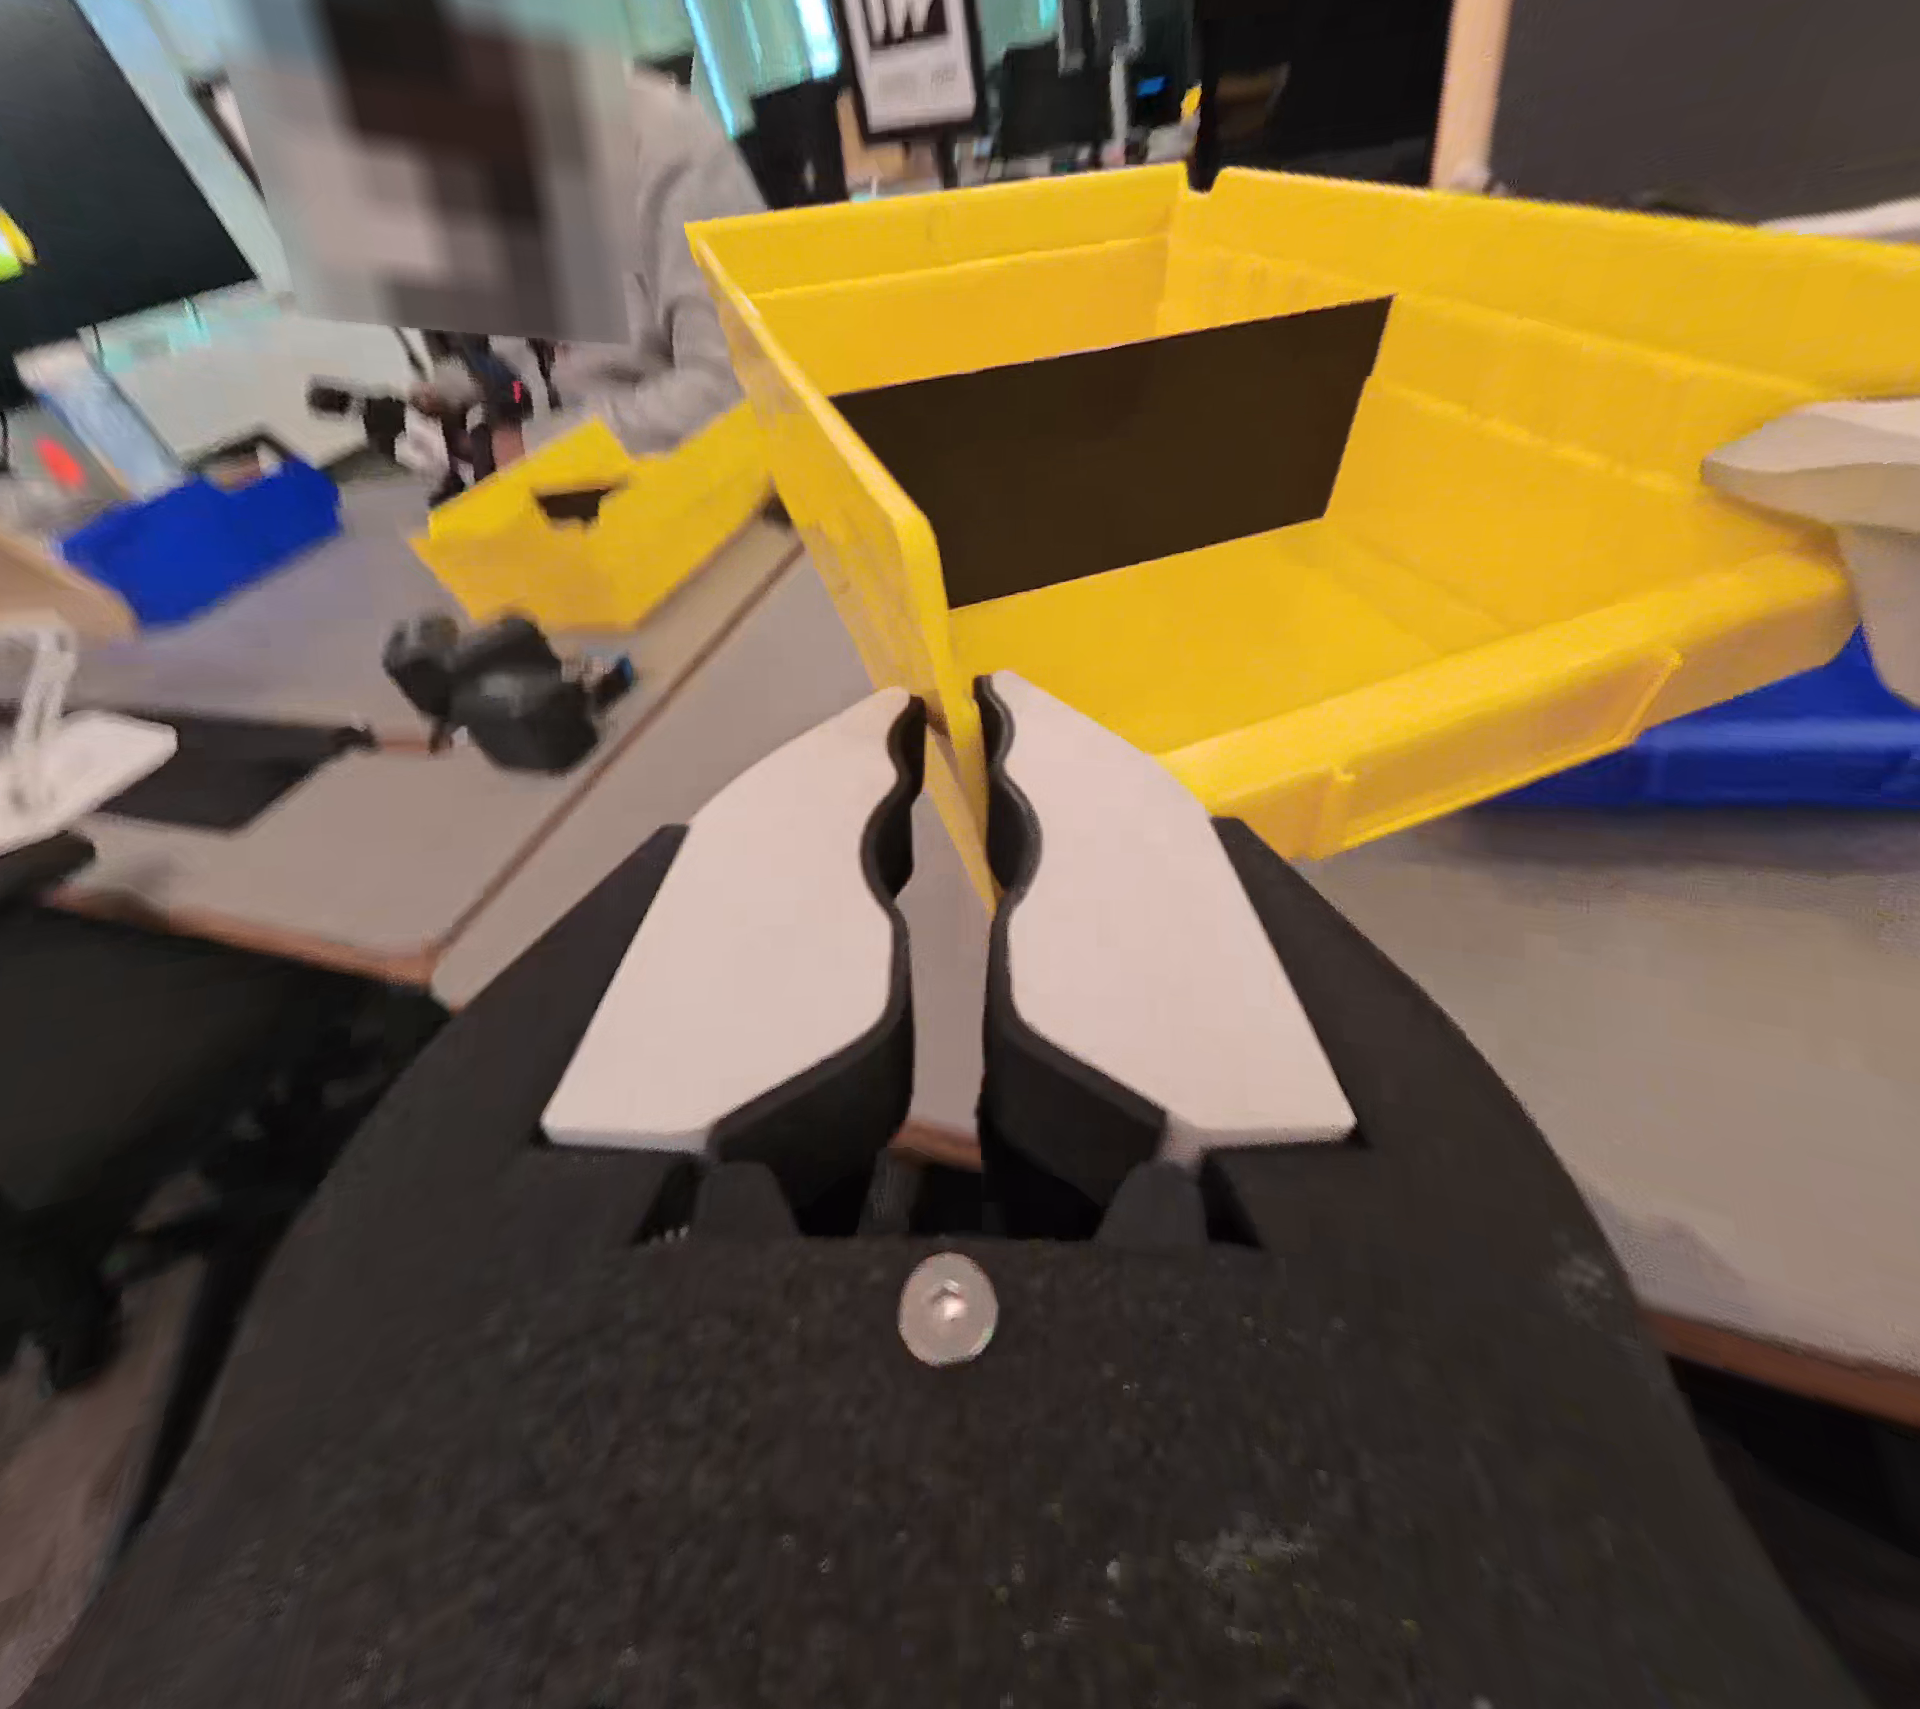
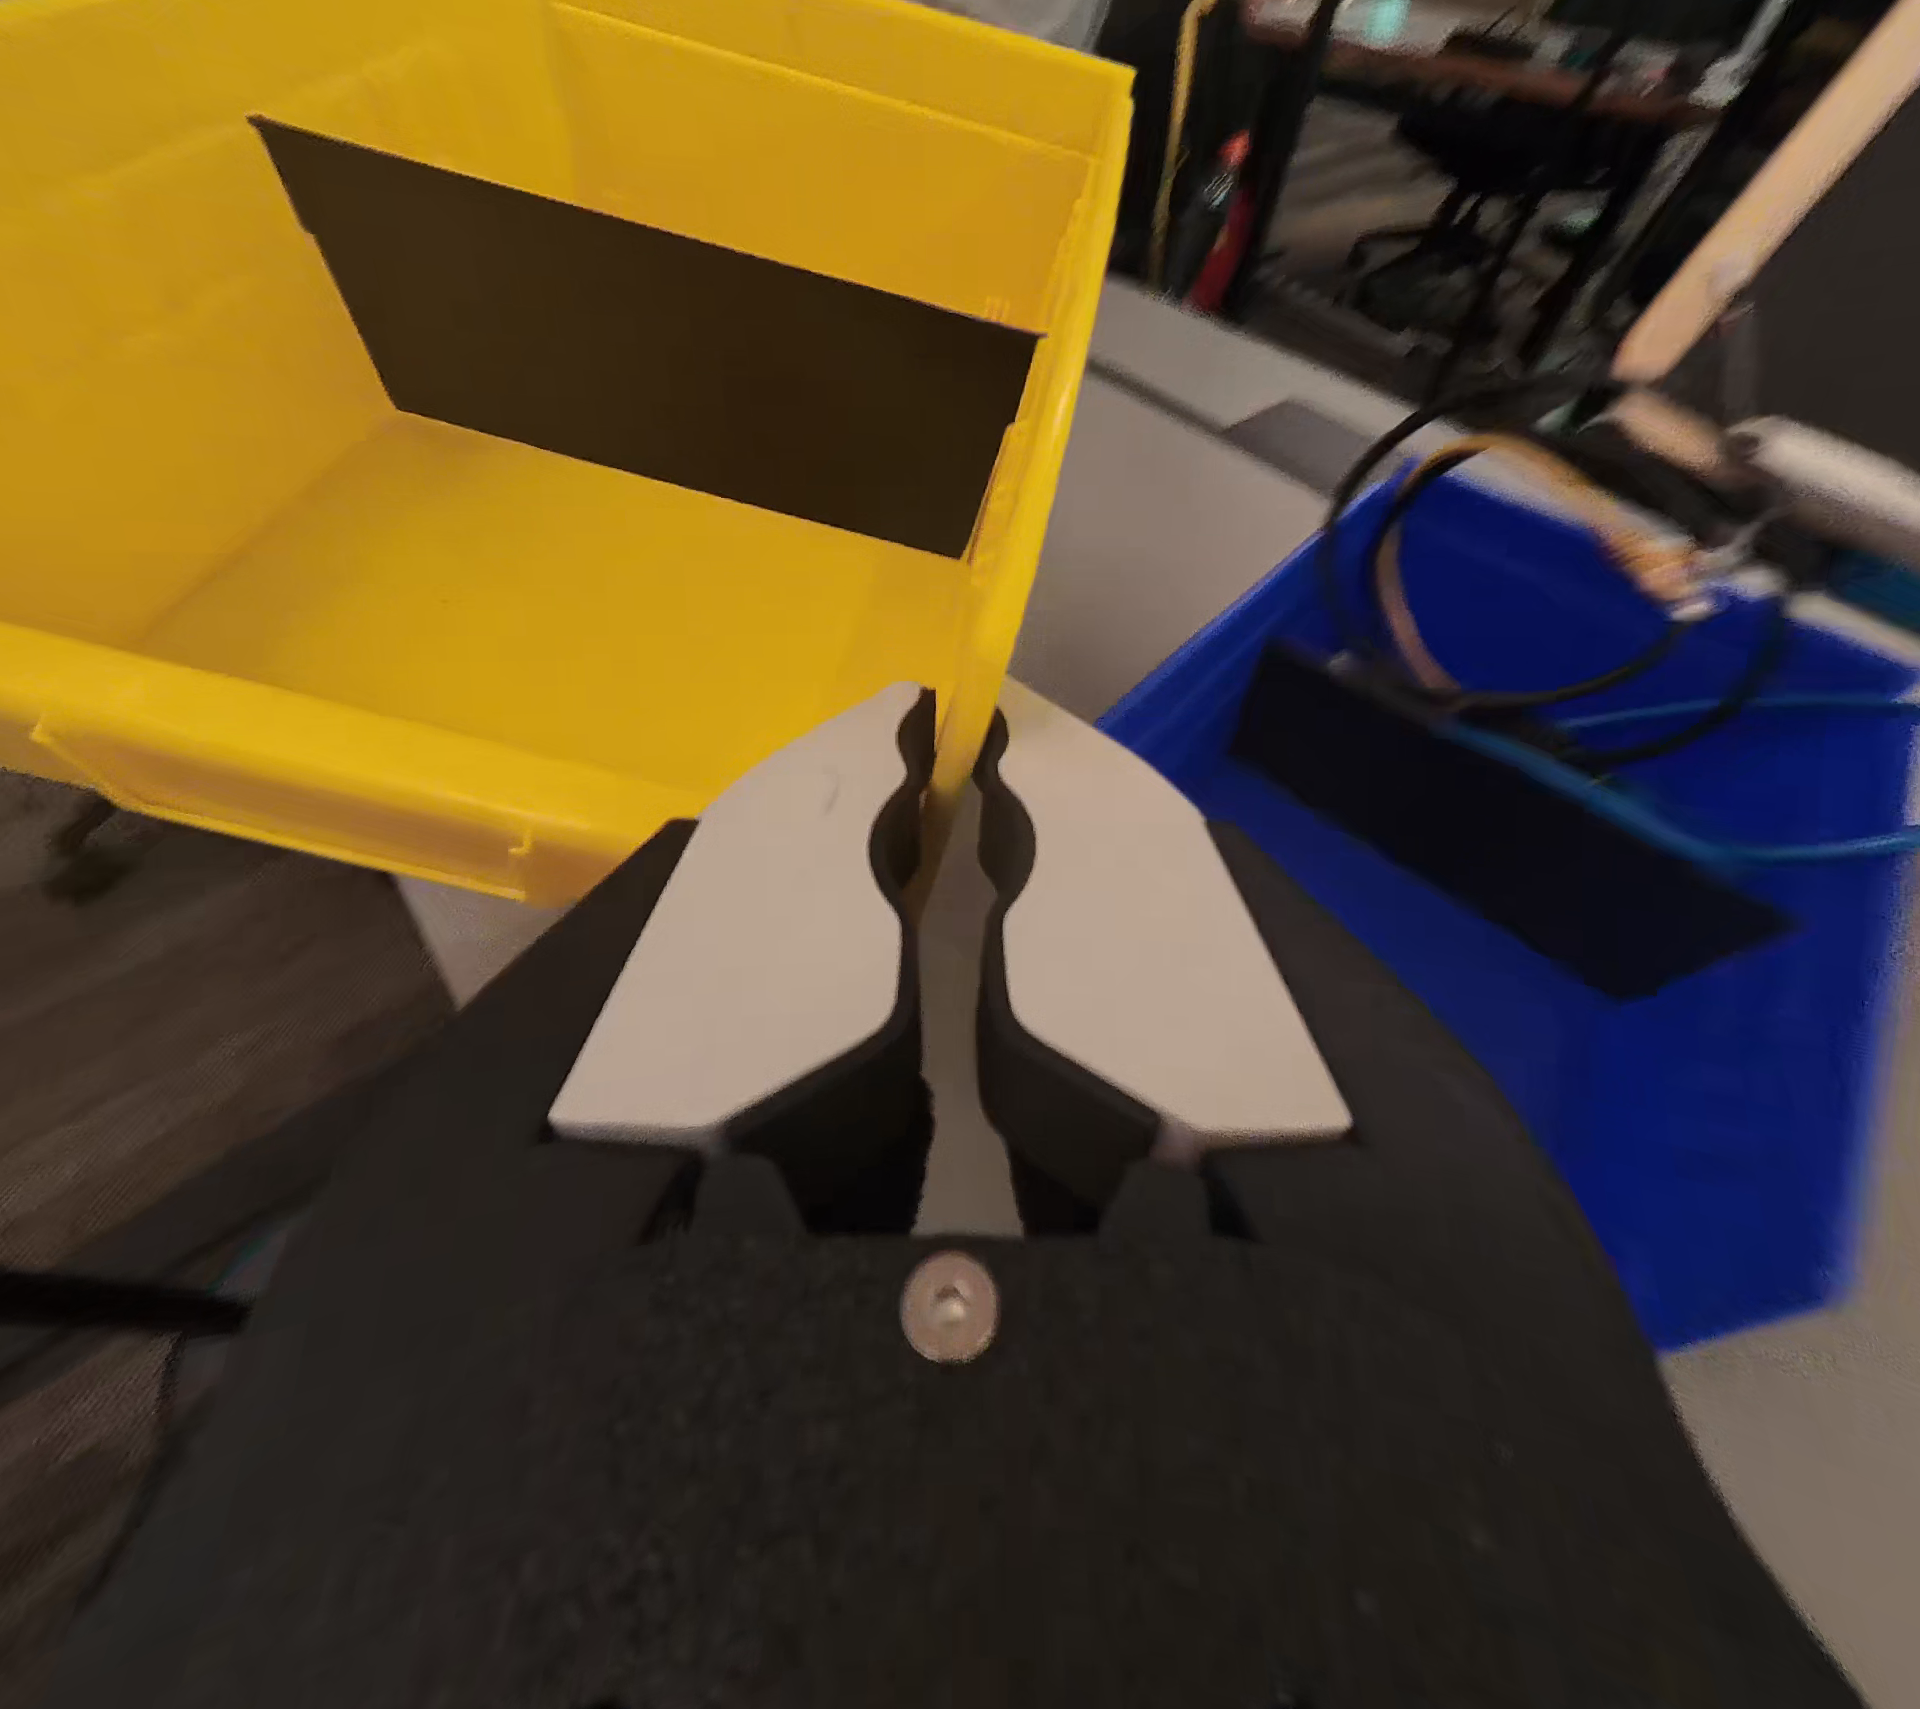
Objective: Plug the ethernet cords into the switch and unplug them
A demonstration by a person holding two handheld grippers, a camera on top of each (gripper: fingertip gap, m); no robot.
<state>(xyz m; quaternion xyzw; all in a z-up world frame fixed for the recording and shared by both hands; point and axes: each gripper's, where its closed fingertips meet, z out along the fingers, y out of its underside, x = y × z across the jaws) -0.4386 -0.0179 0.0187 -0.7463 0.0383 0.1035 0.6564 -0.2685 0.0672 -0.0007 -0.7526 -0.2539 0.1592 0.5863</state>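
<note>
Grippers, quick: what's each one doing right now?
Left gripper: closed on the yellow bin, left side wall.
Right gripper: closed on the same bin's right side wall.

Left claw (image 1: 951, 709), right claw (image 2: 961, 714) clamped

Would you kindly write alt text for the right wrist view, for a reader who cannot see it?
The right gripper is shut on the side wall of an empty yellow bin with a black divider, held tilted. To the right, a blue bin on a grey table holds loose cables.
</note>
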